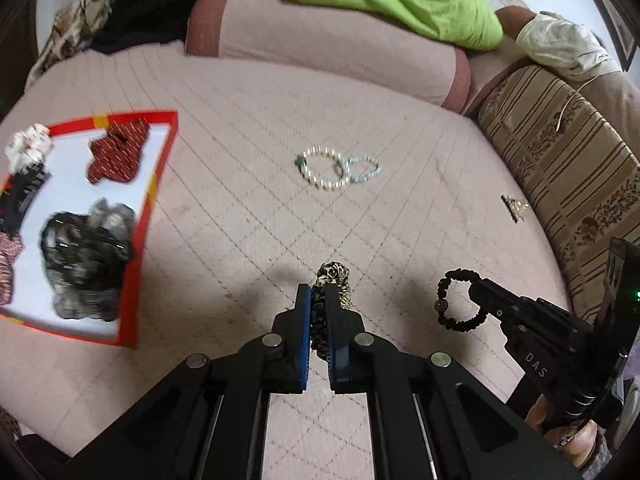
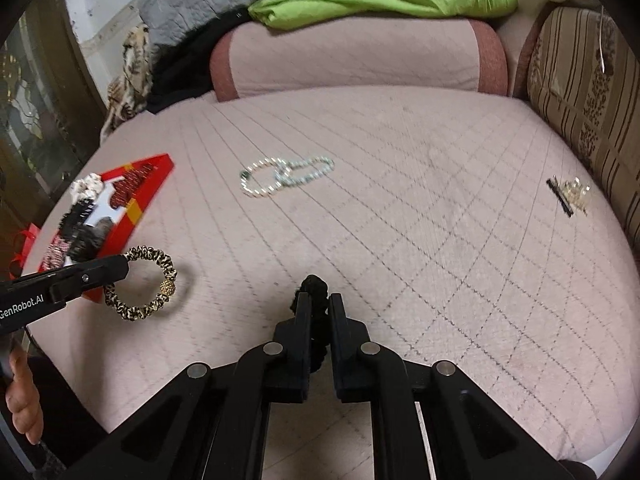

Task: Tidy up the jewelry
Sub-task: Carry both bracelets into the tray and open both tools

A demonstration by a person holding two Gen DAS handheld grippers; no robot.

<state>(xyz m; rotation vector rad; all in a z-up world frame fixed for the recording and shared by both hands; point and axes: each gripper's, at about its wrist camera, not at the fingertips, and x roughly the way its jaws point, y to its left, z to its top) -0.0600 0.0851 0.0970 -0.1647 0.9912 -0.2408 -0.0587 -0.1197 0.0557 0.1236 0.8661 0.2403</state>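
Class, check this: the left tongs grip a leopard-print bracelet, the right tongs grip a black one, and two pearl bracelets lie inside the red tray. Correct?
Not quite. The pearl bracelets lie on the pink quilt, outside the red tray, as the left wrist view shows. The rest stands.

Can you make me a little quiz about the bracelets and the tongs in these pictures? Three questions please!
1. True or false: the left tongs are shut on the leopard-print bracelet.
2. What do the right tongs hold? A) the pearl bracelets B) the black bracelet C) the hair clip
3. Fill in: the two pearl bracelets lie on the pink ____, overlapping each other.

Key
1. True. Its pads press the bracelet from both sides.
2. B. The black bracelet hangs from the shut right tongs.
3. Quilt. The bracelets lie out in the open, apart from the red-rimmed box and the hair clip.
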